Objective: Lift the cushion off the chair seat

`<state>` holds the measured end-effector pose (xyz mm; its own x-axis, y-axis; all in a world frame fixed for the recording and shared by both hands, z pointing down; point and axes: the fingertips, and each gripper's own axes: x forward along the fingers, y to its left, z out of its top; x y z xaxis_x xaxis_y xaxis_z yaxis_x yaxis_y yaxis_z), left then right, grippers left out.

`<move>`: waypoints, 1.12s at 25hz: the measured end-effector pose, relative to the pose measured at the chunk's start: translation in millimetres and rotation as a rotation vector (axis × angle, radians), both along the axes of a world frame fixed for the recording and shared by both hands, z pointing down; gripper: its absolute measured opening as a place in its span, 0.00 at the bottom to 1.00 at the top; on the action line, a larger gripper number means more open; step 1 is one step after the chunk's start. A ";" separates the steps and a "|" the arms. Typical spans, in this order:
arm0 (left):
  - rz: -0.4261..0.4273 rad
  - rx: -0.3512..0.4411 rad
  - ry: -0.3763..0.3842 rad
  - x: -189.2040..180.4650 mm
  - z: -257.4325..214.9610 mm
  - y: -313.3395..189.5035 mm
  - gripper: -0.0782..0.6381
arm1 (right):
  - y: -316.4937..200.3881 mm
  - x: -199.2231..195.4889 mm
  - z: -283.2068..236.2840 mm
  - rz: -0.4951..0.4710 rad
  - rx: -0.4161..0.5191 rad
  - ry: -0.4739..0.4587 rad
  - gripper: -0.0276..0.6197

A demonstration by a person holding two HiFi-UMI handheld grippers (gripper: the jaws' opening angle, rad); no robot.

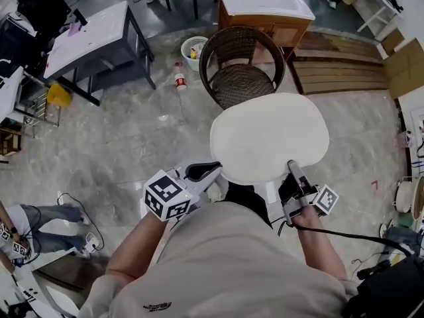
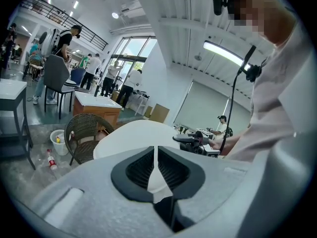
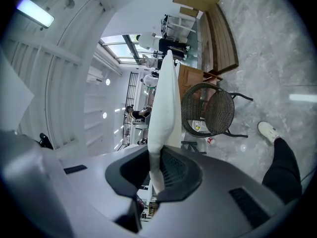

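Flat, rounded white cushion (image 1: 268,138)

the head camera looks steeply down on the cushion (image 1: 268,138) and chair (image 1: 242,65). cameras on the left gripper (image 2: 157,152) and right gripper (image 3: 156,157) sit close behind the fingers (image 2: 136,170), sharing both.

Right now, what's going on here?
A person is holding the cushion up with two handheld grippers. The left claw is clamped on its near left edge and the right claw on its near right edge. The cushion is in the air in front of the person, lying roughly flat and clear of the wicker chair, whose woven seat is bare. So the lift off the seat is done.
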<state>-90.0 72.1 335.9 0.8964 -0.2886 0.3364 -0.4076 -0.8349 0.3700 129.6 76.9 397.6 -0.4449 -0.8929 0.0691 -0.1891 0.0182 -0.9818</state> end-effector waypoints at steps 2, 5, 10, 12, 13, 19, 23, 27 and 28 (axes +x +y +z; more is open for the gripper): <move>-0.001 0.002 0.003 0.9 -0.3 1.7 0.15 | 6.7 -1.6 -0.4 -0.006 -0.003 -0.004 0.12; -0.005 -0.001 0.006 1.4 -0.3 2.9 0.15 | 13.6 -3.8 -0.9 -0.014 -0.008 -0.008 0.12; -0.009 -0.009 0.006 -1.6 3.3 3.8 0.15 | 23.1 -10.0 -2.8 -0.024 -0.002 -0.013 0.12; -0.007 -0.009 0.008 -1.6 3.2 4.3 0.15 | 27.0 -12.0 -4.2 -0.026 0.001 -0.015 0.12; -0.005 -0.008 0.008 -0.7 2.6 4.4 0.15 | 28.3 -12.3 -4.7 -0.026 0.001 -0.017 0.12; -0.002 -0.006 0.016 2.7 0.2 3.3 0.15 | 29.5 -10.2 -4.5 -0.023 0.003 -0.012 0.12; -0.004 -0.011 0.010 1.9 3.1 2.9 0.15 | 27.9 -9.1 -3.9 -0.025 0.002 -0.009 0.12; -0.011 -0.013 0.013 0.3 4.5 3.8 0.15 | 27.6 -9.5 -3.0 -0.024 0.004 -0.014 0.12; -0.013 -0.014 0.015 -0.1 4.4 3.0 0.15 | 26.6 -9.7 -3.3 -0.023 0.004 -0.015 0.12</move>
<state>-90.0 75.1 340.3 0.8976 -0.2956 0.3272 -0.4128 -0.8241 0.3879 119.9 103.5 394.2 -0.4665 -0.8825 0.0590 -0.1739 0.0261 -0.9844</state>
